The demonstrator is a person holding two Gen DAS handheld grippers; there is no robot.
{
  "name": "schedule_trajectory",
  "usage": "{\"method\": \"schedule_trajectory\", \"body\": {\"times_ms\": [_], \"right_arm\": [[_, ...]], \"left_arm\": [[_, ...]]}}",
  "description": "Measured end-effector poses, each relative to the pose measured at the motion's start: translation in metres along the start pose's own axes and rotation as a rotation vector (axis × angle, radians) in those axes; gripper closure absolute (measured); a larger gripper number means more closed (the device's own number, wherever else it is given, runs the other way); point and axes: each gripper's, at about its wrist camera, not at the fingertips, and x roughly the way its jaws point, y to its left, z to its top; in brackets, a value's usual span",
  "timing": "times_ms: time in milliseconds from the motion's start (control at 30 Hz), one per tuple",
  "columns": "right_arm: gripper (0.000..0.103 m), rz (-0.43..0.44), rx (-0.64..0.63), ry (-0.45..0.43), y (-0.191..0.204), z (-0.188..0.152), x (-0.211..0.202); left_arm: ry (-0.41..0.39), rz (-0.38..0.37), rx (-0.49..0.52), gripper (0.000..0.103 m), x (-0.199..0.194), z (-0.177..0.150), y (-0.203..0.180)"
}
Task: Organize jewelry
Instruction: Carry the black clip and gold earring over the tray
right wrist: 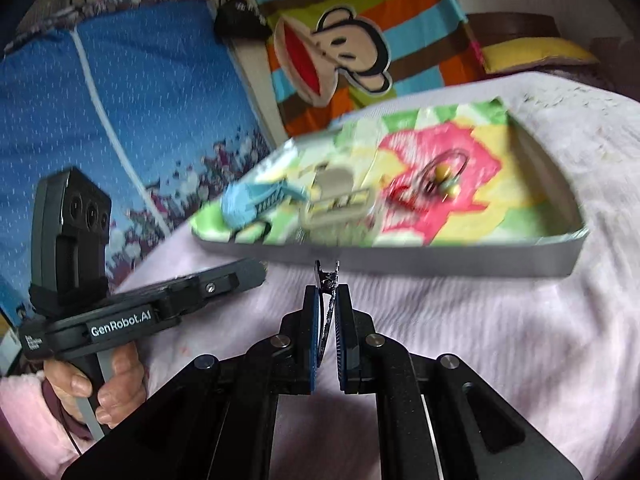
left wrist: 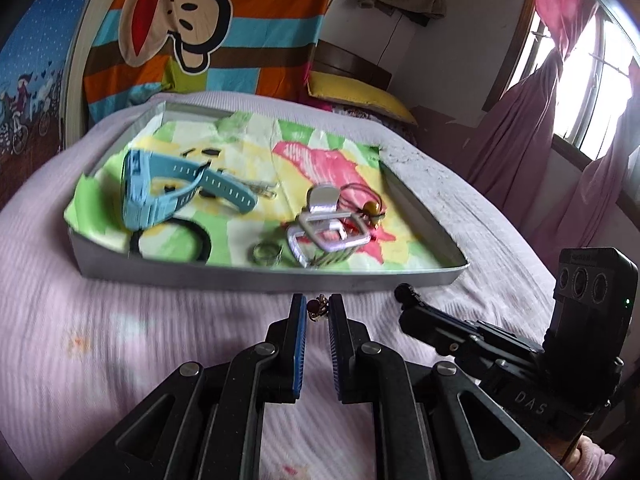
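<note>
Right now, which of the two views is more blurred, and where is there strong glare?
Right wrist view: motion blur smears the tray and the blue watch, while the right gripper and its dark clip stay sharp. Left wrist view: milder blur, the blue watch reads clearly; the window is blown out white; fisheye bends the edges.

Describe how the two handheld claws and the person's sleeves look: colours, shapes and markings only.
Both claws are black, with two flat fingers lined with ribbed blue pads and round silver pivot pins. The left claw bears white "GenRobot.AI" lettering on its pistol-style handle; the right claw shows "DAS". Each carries an upright black three-lens module. The sleeve is fluffy pink.
</note>
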Motion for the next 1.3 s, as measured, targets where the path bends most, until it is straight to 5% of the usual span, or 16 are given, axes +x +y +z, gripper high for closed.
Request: {"method": "schedule_trajectory", "body": {"times_ms": [300,500,867,1300], "right_arm": [[0.096,-0.059,-0.022,-0.125,-0.019,0.06,-0.014],[0.096,-0.105,-0.037,-0.157,-0.028,0.096,-0.004],[0.096,-0.171,0.056,-0.088,-0.068,0.107,0.034],[0.096,-0.215,0.11,0.057,-0.091,0.088,0.069]], "left_arm": [[-0.109,-0.003,0.027,0.092,-0.002,0.061,-0.013],[-0.111,0.034,0.069,0.092,0.026,0.098,-0.022],[0.038,0.049,-0.024,0.092,0.096,0.127,-0.01],[0.215,0.189,0.111,0.092,0.136,0.114,-0.024]]}}
